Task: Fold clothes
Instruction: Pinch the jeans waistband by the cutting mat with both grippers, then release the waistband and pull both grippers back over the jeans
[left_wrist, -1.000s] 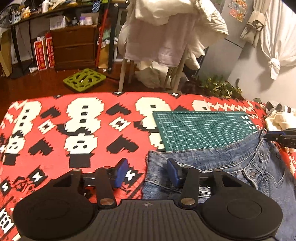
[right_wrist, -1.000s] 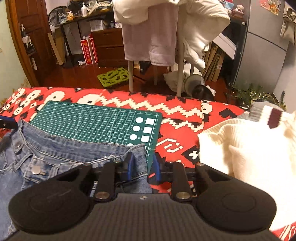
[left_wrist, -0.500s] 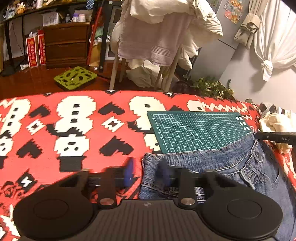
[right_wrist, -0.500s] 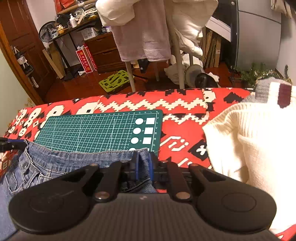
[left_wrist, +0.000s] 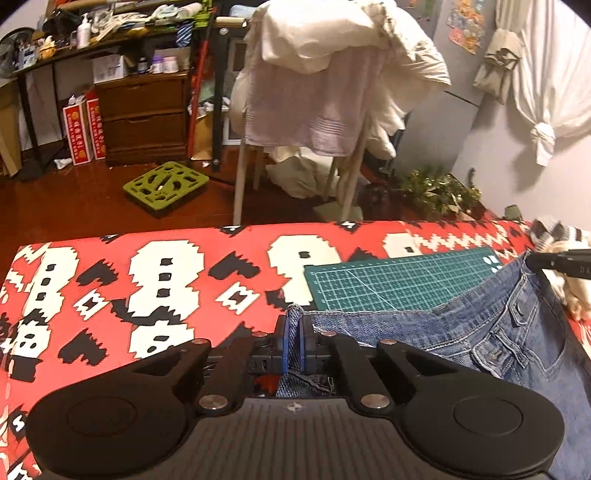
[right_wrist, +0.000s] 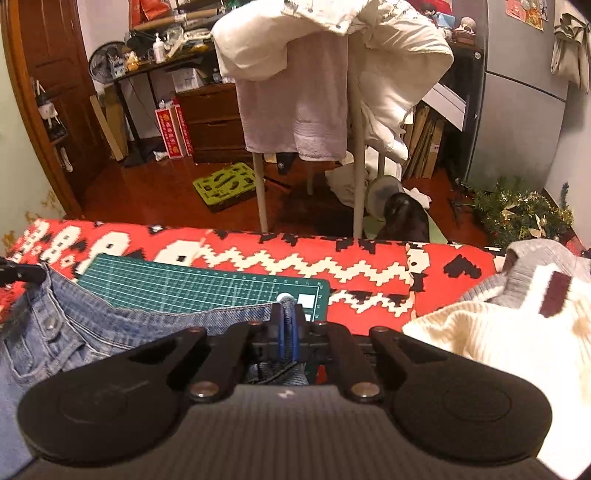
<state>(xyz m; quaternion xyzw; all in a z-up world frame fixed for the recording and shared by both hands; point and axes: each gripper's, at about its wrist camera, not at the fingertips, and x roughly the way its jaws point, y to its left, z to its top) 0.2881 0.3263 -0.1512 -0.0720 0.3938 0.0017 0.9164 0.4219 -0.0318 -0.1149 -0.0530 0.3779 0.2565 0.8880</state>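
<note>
Blue denim jeans (left_wrist: 480, 332) lie on a red, white and black patterned cover, waistband toward a green cutting mat. My left gripper (left_wrist: 294, 345) is shut on the left corner of the waistband, a tab of denim sticking up between its blue pads. In the right wrist view the jeans (right_wrist: 92, 332) spread to the left, and my right gripper (right_wrist: 287, 332) is shut on the waistband's right corner. Each gripper's tip shows at the edge of the other's view. The waistband hangs slightly raised between them.
The green cutting mat (left_wrist: 399, 280) lies under the waistband. A cream knit sweater (right_wrist: 498, 339) is piled at the right. Beyond the cover (left_wrist: 147, 277) stand a rack draped with white laundry (left_wrist: 325, 74), a wooden drawer unit and a green tray on the floor.
Both grippers went from open to shut on the jeans' waistband corners and lifted them a little; the views tilted upward.
</note>
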